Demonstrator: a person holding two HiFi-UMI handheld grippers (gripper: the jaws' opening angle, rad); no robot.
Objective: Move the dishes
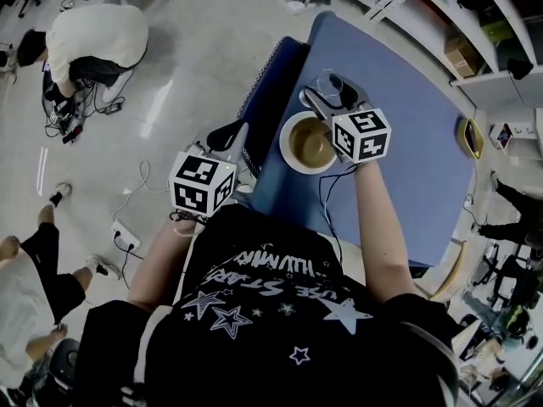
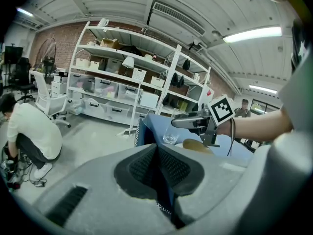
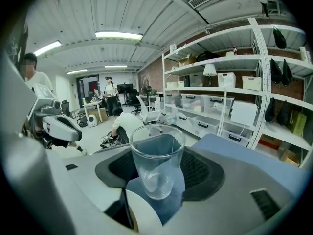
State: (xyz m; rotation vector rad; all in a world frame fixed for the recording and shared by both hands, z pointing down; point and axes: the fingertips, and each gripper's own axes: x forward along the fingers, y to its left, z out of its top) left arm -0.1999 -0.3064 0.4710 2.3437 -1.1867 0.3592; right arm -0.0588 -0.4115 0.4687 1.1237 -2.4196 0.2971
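A white bowl with a tan inside sits near the front left corner of the blue table. Just beyond it stands an empty clear glass. My right gripper reaches over the bowl. It is open, and the glass stands upright between its jaws with table showing on both sides. The bowl's rim shows below the glass. My left gripper hangs off the table's left edge, shut and empty. In the left gripper view, the right gripper, glass and bowl lie ahead.
A dark panel runs along the table's left side. A person in a white shirt crouches on the floor at far left, near cables and a power strip. Storage shelves line the brick wall. A yellow object lies at the table's right edge.
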